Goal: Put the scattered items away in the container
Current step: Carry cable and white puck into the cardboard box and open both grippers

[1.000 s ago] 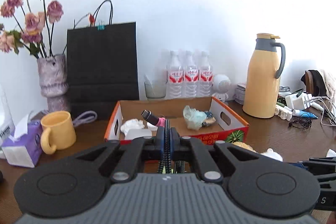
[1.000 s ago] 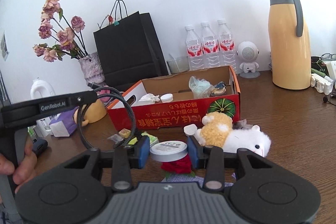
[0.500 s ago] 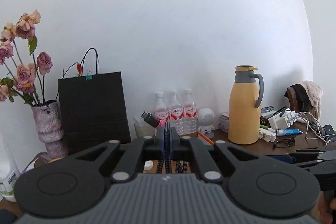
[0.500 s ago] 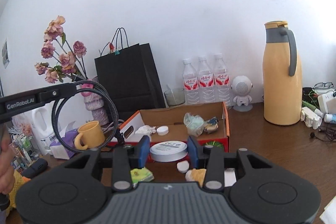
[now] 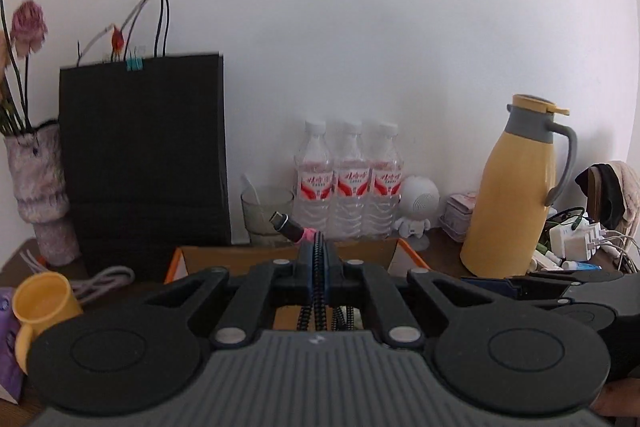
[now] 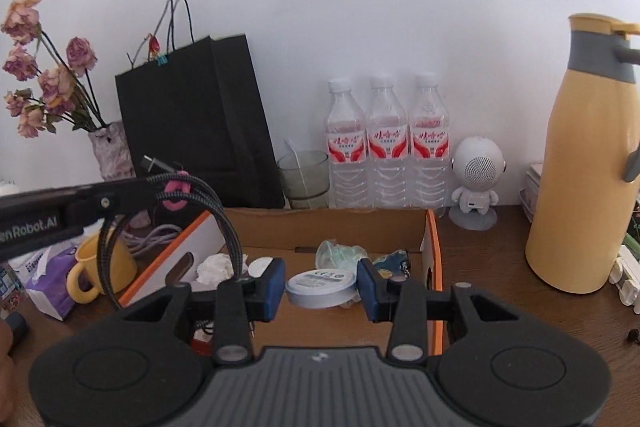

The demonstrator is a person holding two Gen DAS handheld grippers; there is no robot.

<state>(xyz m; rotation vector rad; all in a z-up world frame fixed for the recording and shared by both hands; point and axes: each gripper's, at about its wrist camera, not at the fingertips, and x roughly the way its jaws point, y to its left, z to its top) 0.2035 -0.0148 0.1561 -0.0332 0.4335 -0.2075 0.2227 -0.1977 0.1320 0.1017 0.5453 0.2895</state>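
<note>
The left gripper (image 5: 319, 255) squeezes a braided cable (image 6: 224, 223). The right gripper (image 6: 321, 287) grips a round tin (image 6: 321, 289) above the cardboard box (image 6: 332, 223) near the desk's back edge.

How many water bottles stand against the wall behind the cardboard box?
3: the left water bottle, the middle water bottle and the right water bottle stand side by side between the glass and the astronaut speaker.
</note>
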